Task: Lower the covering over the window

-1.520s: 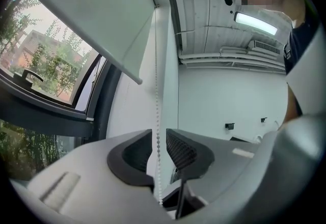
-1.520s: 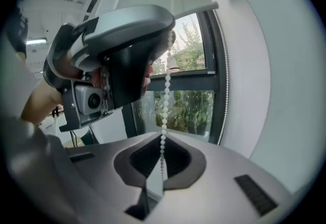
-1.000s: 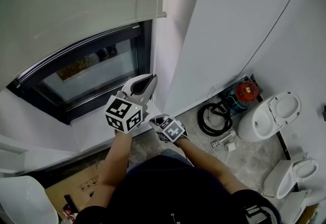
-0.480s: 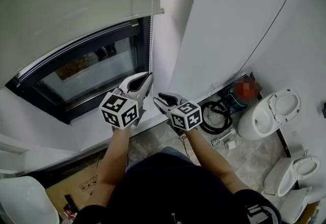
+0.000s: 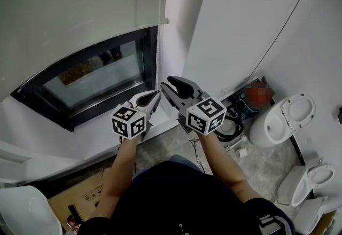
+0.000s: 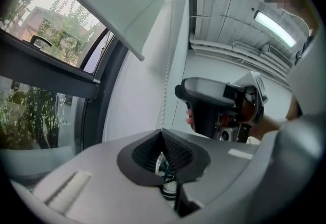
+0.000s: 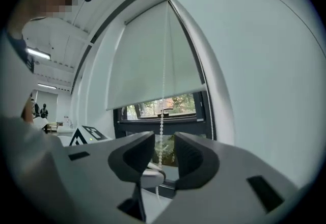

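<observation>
Locate the bead chain (image 5: 158,52) hanging vertical at the right edge of the window (image 5: 96,76), beneath the roller blind (image 5: 80,9) stopped partway down the glass. Read the left gripper (image 5: 153,99) as pressed together on the chain low down, and the right gripper (image 5: 166,83) as spread just above it, chain between its jaws but not pinched. Treat the right gripper as nearer the next hold, higher along the chain.

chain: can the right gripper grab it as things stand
Probably yes: the right gripper is open with the chain hanging between its jaws and nothing in the way. The left gripper grips it too.
</observation>
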{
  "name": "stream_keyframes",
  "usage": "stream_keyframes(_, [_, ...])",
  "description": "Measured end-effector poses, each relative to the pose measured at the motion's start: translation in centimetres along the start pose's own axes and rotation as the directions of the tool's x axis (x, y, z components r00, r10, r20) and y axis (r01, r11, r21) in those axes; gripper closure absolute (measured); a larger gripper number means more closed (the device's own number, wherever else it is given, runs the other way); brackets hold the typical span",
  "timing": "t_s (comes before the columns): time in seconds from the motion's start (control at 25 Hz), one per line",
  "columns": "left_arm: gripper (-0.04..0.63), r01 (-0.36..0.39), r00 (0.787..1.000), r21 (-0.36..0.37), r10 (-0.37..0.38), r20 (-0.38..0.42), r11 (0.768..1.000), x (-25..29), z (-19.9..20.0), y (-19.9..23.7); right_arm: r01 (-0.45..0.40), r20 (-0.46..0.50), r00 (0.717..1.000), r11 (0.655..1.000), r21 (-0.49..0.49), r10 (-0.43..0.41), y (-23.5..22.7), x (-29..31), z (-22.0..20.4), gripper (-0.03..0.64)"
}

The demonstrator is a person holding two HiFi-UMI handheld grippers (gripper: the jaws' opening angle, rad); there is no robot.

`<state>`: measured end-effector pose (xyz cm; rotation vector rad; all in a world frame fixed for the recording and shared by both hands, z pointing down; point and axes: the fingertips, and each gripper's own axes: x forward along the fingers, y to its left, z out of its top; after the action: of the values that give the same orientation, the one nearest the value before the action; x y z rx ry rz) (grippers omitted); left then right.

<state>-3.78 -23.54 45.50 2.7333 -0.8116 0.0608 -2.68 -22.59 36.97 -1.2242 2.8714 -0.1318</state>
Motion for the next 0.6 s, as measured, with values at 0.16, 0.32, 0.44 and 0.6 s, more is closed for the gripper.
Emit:
stream_keyframes(0.16, [0.584, 0.015, 1.000, -0.029, -0.015, 0.011, 0.999, 0.1, -0.4, -0.6, -0.011, 0.002, 1.000, 1.000, 0.000, 0.011, 0.3, 0.4, 0.3, 0.532])
stream_keyframes(0.32, [0.584, 0.021, 1.000, -0.034, -0.020, 0.018, 0.999, 0.0, -0.5, -0.7, -0.016, 0.010, 1.000, 1.000, -0.009, 0.016, 0.6, 0.9, 0.8, 0.534])
stream_keyframes(0.44, [0.584, 0.036, 0.999, -0.037, -0.035, 0.023, 0.999, 0.3, -0.6, -1.3, -0.007, 0.025, 1.000, 1.000, -0.014, 0.007, 0.4, 1.2, 1.5, 0.534])
stream_keyframes(0.6, [0.584, 0.062, 0.998, -0.034, -0.062, 0.021, 0.997, 0.9, -0.8, -2.3, 0.015, 0.051, 0.999, 1.000, -0.024, -0.013, 0.1, 1.0, 2.8, 0.534])
